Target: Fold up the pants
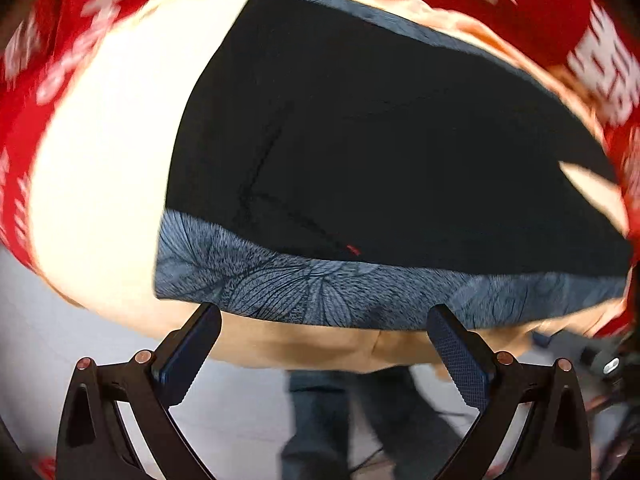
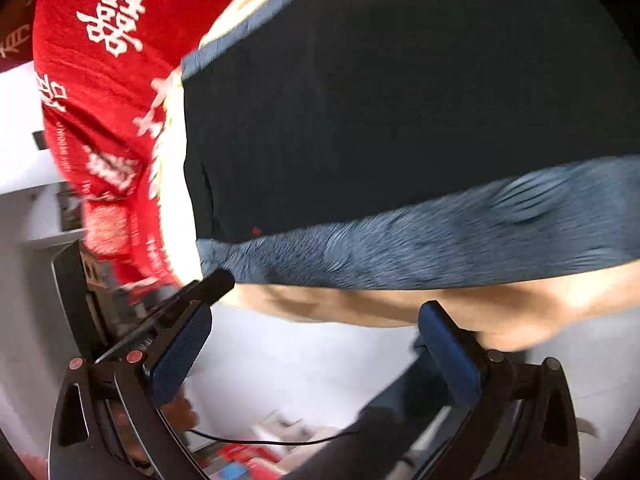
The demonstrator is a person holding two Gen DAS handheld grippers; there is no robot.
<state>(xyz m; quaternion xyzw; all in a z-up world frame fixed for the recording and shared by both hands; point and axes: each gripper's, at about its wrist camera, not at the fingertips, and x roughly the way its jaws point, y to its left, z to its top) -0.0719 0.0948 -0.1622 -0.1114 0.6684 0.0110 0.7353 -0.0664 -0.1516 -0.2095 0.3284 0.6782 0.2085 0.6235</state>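
Left wrist view: a red cloth with white printed characters (image 1: 72, 32) covers the far left and far right of the surface. On it lies a pale cream-orange sheet (image 1: 100, 168), bare at left. On that sheet rest the black fabric pants with a blue-grey leaf-patterned band (image 1: 360, 160), spread flat and occupying the centre and right; the patterned band runs along the near edge, and a second band shows along the far edge. A small red mark sits near the band. The left gripper (image 1: 324, 344) is released, its dark textured fingers (image 1: 460, 356) spread wide, empty, just short of the near band; contact cannot be judged. Below the surface edge, a person's legs in dark trousers (image 1: 320, 420) stand on a grey floor.

Right wrist view: the red cloth (image 2: 104, 80) hangs at left, a white shelf unit (image 2: 36, 208) beyond it. The pants (image 2: 400, 120) fill the centre and right, patterned band nearest. The right gripper (image 2: 316, 336) is likewise released and empty, near the band's left corner. Frame is motion-blurred
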